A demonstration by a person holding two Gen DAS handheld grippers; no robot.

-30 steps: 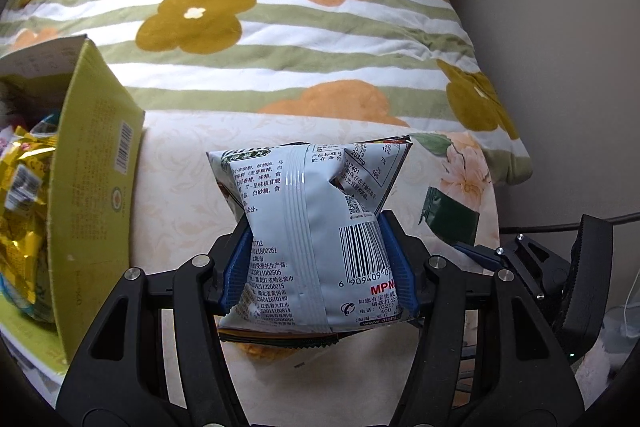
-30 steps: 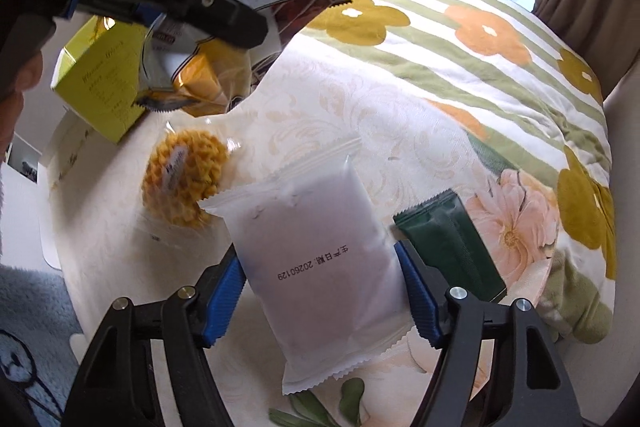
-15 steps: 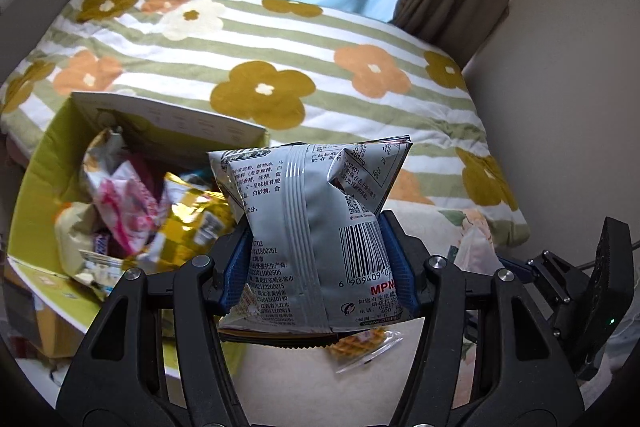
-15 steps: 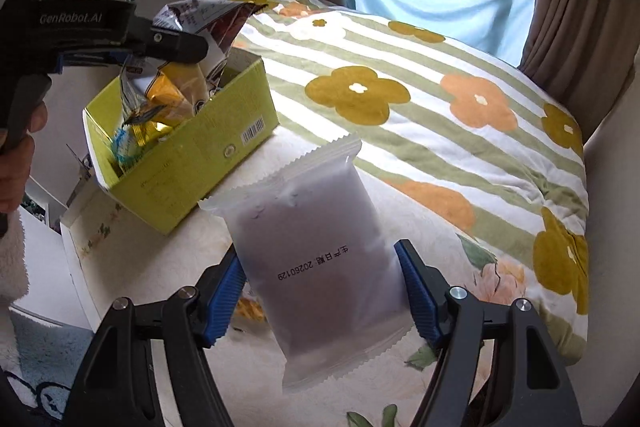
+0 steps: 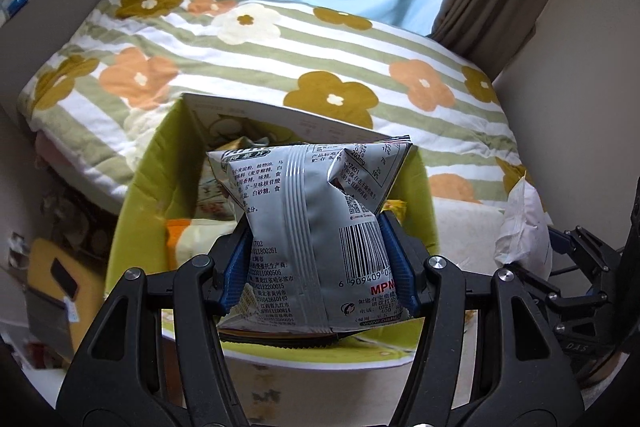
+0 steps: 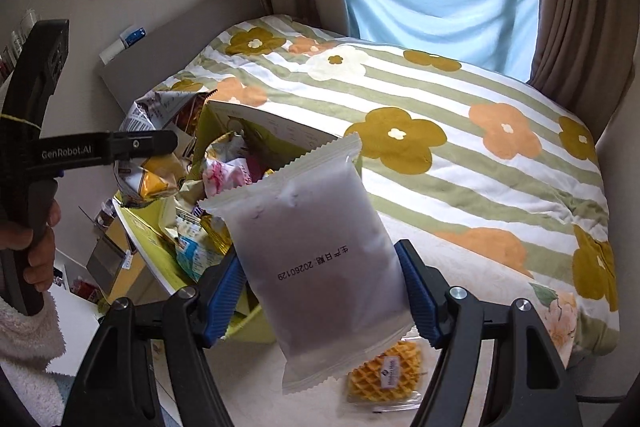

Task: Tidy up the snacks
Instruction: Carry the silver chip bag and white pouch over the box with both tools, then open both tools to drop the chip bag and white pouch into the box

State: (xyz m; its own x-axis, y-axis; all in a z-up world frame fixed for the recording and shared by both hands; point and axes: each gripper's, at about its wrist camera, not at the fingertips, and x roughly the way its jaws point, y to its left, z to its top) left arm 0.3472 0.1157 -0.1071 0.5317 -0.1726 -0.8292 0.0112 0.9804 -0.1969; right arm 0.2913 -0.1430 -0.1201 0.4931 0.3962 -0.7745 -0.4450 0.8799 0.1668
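Right wrist: frosted packet (image 6: 320,263) stamped "20260129"

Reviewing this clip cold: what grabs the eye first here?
Each hand-held gripper is clamped on a snack: the left holds a silver crinkled bag over the yellow-green box, the right a frosted white packet beside it. A wrapped waffle lies on the table below.

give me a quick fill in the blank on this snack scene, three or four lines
The left claw grips a ____ snack bag with a barcode.
The right claw grips a frosted ____ packet printed with a date.
The open box holding snacks is yellow-____.
The wrapped ____ lies on the table below the right claw.

Missing words: silver; white; green; waffle
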